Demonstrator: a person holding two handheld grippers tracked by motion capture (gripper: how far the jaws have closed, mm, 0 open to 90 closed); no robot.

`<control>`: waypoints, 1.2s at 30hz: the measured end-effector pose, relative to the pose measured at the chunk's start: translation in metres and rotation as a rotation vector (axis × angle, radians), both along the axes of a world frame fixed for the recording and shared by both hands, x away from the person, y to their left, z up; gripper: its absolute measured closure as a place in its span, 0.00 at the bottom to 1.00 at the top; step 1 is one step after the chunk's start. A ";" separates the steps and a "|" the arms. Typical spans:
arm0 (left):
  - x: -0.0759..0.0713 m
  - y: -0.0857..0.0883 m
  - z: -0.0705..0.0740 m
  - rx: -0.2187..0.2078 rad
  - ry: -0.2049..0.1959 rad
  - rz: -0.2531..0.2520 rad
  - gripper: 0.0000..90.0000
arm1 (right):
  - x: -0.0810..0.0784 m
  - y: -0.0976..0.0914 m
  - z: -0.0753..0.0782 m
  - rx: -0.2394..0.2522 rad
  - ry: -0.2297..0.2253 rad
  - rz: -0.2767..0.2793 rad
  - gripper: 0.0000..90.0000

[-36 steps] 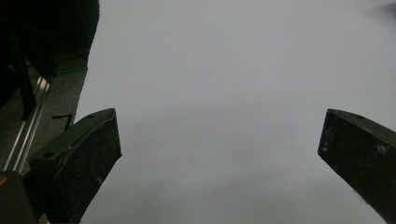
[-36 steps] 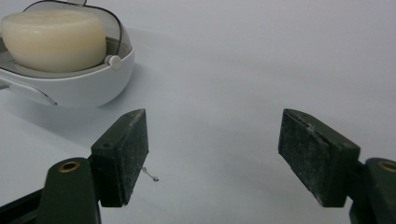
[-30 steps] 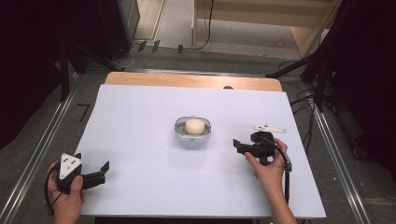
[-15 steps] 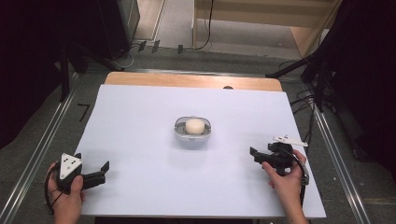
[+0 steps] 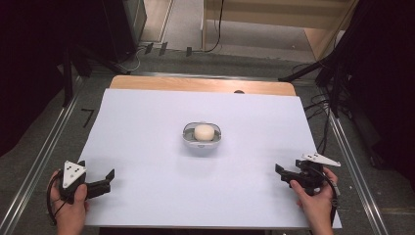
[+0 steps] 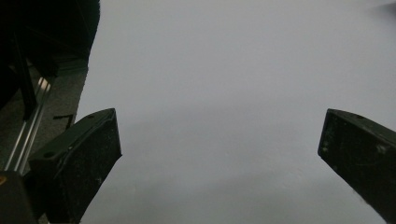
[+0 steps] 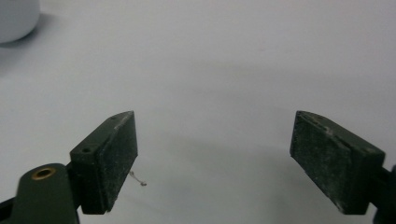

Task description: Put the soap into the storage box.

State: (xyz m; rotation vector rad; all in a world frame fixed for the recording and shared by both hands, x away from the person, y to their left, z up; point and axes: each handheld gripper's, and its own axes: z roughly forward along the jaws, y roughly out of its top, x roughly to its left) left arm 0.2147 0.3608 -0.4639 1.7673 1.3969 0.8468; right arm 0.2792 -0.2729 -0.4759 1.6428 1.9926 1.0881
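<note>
Right tool (image 5: 286, 172), jaws apart and empty, has drawn back to the bench's (image 5: 147, 122) near right corner, well apart from the bun (image 5: 203, 131) in its small bowl (image 5: 188, 138) at centre; left tool (image 5: 108, 176) likewise open, so placement looks done.

Bowl (image 5: 202, 138) at the table's (image 5: 147, 122) middle, a round lump (image 5: 204, 131) in it. Left gripper (image 5: 100, 183) by the near left corner, right gripper (image 5: 283, 173) by the near right corner, both well apart from the bowl.
</note>
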 end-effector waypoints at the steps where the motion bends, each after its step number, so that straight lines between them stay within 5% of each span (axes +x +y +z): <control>1: 0.000 0.000 0.000 0.000 -0.001 0.000 0.00 | -0.002 -0.003 -0.001 -0.001 0.006 0.013 0.16; 9: 0.000 0.000 0.000 0.002 0.000 0.000 0.00 | -0.018 -0.027 -0.003 0.074 -0.026 0.016 0.15; 25: 0.000 0.000 0.000 0.000 -0.001 -0.001 0.00 | -0.040 -0.058 -0.007 -0.033 -0.020 -0.042 0.15; 36: 0.000 0.000 0.000 -0.002 -0.001 -0.002 0.00 | -0.046 -0.073 -0.007 -0.053 -0.035 -0.067 0.15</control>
